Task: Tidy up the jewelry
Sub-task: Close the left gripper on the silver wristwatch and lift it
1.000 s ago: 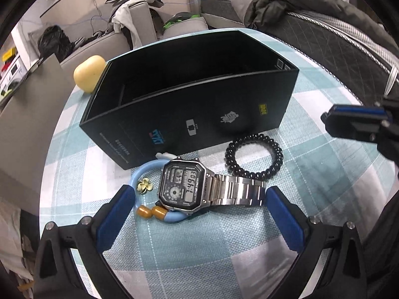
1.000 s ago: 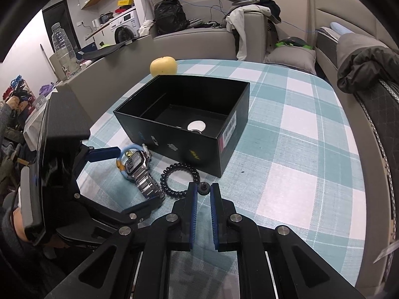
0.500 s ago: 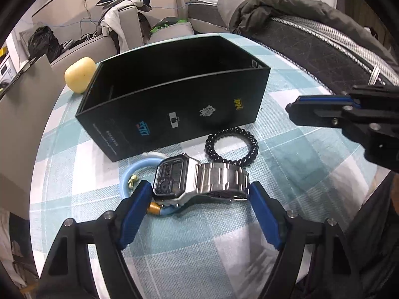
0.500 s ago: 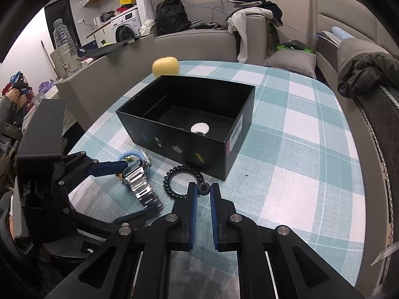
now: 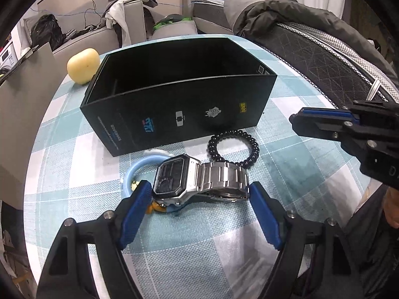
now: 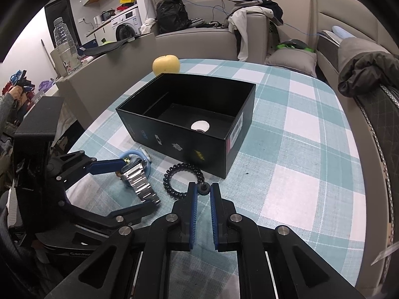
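Note:
A silver digital watch lies on the checked tablecloth in front of a black open box. My left gripper is shut on the watch, one blue pad at the case and the other at the band's end. Part of a light blue bangle lies under the watch. A black bead bracelet lies between the watch and the box. In the right wrist view my right gripper is shut just above the bead bracelet. A small dark knob shows at its tips; I cannot tell what it is.
A yellow apple sits behind the box, and a white disc lies inside it. A dark jacket hangs over a chair back at the right. Sofas with clothes stand beyond the table's far edge.
My left gripper's jaws came in from wide open until the pads met the watch's two ends. The watch now sits tilted. The right gripper stayed where it was.

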`<move>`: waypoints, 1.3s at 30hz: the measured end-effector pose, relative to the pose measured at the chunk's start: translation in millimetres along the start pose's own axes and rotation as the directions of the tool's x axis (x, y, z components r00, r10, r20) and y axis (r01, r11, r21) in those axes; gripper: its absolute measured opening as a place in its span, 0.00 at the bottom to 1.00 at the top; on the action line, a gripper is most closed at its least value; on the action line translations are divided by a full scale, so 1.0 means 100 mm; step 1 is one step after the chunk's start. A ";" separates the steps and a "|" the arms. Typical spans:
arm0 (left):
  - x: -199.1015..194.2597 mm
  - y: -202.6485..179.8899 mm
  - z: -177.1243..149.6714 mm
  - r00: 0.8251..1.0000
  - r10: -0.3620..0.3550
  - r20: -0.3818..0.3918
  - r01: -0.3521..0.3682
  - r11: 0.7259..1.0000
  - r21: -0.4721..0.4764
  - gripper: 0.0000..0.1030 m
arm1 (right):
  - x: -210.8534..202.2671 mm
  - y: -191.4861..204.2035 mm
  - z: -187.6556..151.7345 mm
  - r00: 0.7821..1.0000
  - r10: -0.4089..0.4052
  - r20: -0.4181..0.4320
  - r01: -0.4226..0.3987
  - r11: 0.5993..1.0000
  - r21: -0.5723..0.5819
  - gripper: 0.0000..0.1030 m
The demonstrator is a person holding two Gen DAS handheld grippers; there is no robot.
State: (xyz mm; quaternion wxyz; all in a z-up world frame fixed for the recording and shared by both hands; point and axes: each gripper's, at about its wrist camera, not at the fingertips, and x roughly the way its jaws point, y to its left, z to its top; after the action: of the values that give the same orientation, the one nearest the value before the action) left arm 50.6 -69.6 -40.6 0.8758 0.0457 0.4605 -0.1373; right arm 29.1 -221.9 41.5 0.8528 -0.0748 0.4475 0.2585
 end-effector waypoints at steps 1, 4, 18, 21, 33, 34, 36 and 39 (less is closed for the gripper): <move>0.01 0.00 0.01 1.000 0.001 -0.003 -0.001 1.000 -0.003 0.74 | 0.00 0.00 0.00 1.000 0.000 -0.001 0.000 1.000 -0.001 0.09; 0.07 0.04 0.03 1.000 -0.010 -0.024 0.009 1.000 -0.023 0.76 | 0.01 -0.01 0.00 1.000 -0.001 -0.003 0.001 1.000 0.000 0.09; 0.11 0.07 0.04 1.000 -0.028 0.003 0.028 0.999 -0.035 0.75 | -0.02 -0.03 0.01 1.000 -0.006 0.008 0.006 1.000 0.010 0.09; 0.08 0.05 0.01 0.999 -0.036 0.006 0.036 0.999 -0.032 0.74 | -0.03 -0.03 0.01 1.000 -0.007 0.011 0.007 1.000 0.012 0.09; -0.12 0.25 -0.02 0.990 -0.115 0.085 0.125 0.984 -0.125 0.38 | -0.02 -0.03 0.02 1.000 -0.011 0.008 0.011 1.000 0.010 0.09; -0.12 0.24 -0.02 0.990 -0.112 0.085 0.122 0.985 -0.119 0.38 | -0.02 -0.03 0.03 1.000 -0.012 0.008 0.012 1.000 0.010 0.09; -0.13 0.20 -0.02 0.991 -0.104 0.087 0.113 0.988 -0.106 0.38 | -0.02 -0.02 0.03 1.000 -0.012 0.012 0.012 1.000 0.010 0.09; -0.16 0.20 -0.02 0.990 -0.107 0.097 0.117 0.987 -0.106 0.36 | -0.03 -0.02 0.03 1.000 -0.013 0.013 0.013 1.000 0.009 0.09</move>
State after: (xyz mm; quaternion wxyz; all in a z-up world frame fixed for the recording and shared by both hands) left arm 46.2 -47.2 -29.1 0.8879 -0.0354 0.4289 -0.1623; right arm 30.8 -223.6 45.1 0.8577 -0.0723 0.4424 0.2517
